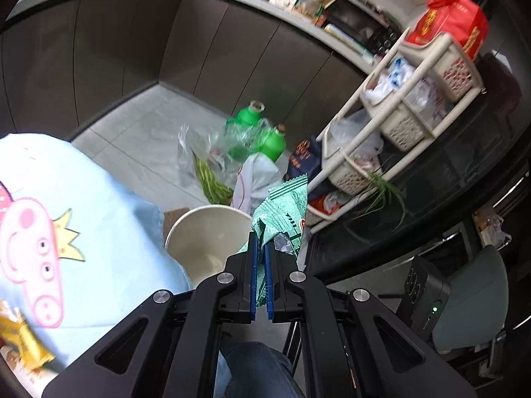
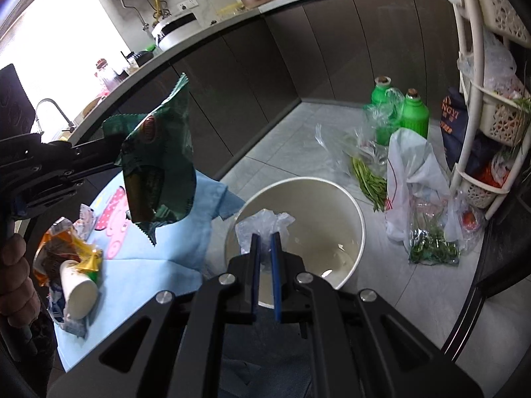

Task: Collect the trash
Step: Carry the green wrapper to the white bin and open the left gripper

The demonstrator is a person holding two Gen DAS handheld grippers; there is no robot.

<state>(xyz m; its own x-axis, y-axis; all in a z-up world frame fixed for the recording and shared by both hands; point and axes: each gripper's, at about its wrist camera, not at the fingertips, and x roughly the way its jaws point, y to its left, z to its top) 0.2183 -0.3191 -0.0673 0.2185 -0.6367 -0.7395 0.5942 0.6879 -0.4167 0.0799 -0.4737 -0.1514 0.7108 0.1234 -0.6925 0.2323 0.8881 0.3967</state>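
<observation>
On the table's light-blue cloth (image 2: 172,248) lie a tipped paper cup (image 2: 78,293) and yellow wrappers (image 2: 66,252); just beside its edge stands a white bucket (image 2: 332,199). Above the bucket, the left gripper (image 1: 260,248) has its jaws clamped on a green snack wrapper (image 1: 285,205), the right gripper (image 2: 265,242) its jaws pinching clear plastic film (image 2: 262,224).

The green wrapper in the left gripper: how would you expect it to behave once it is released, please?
The green wrapper looks thin and crinkled, so probably floppy and very light. Released by the left gripper, it may flutter rather than drop straight into the bucket.
</observation>
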